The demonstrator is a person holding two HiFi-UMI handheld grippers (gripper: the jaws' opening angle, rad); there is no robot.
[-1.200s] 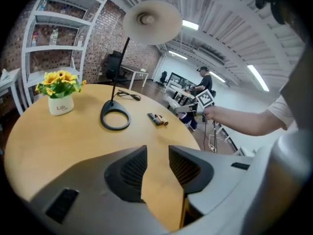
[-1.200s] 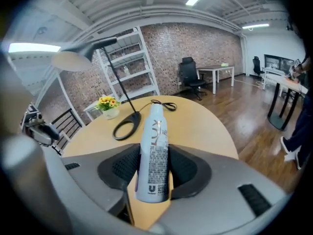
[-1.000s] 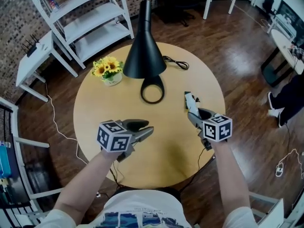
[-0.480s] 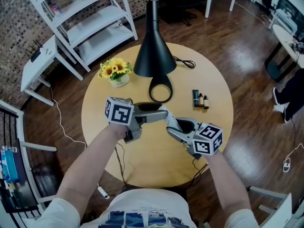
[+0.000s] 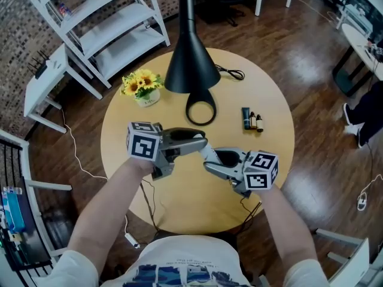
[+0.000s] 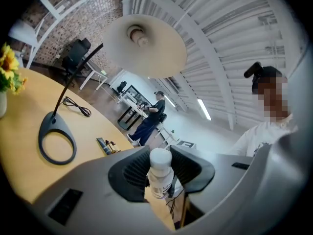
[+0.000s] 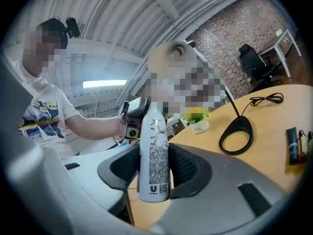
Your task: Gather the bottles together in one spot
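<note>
A white bottle (image 5: 207, 153) hangs over the middle of the round wooden table (image 5: 125, 130), bridging my two grippers. My right gripper (image 5: 210, 161) is shut on its printed body (image 7: 153, 155). My left gripper (image 5: 200, 143) has just been closing and now grips the capped end (image 6: 160, 166). In the left gripper view the left gripper (image 6: 160, 169) has both pads against the cap. In the right gripper view the right gripper (image 7: 154, 173) clamps the label. A dark tube (image 5: 246, 118) and two small bottles (image 5: 256, 122) lie side by side on the table's right part.
A black cone lamp (image 5: 190, 64) with a ring base (image 5: 200, 108) stands at the table's far middle, its cable (image 5: 230, 73) trailing right. A small pot of sunflowers (image 5: 142, 87) sits far left. White shelving (image 5: 102, 23) stands beyond the table.
My right gripper carried the white bottle leftward from near the small bottles to the table's middle. My left gripper rose and met it, and its jaws are now round the bottle's cap.
</note>
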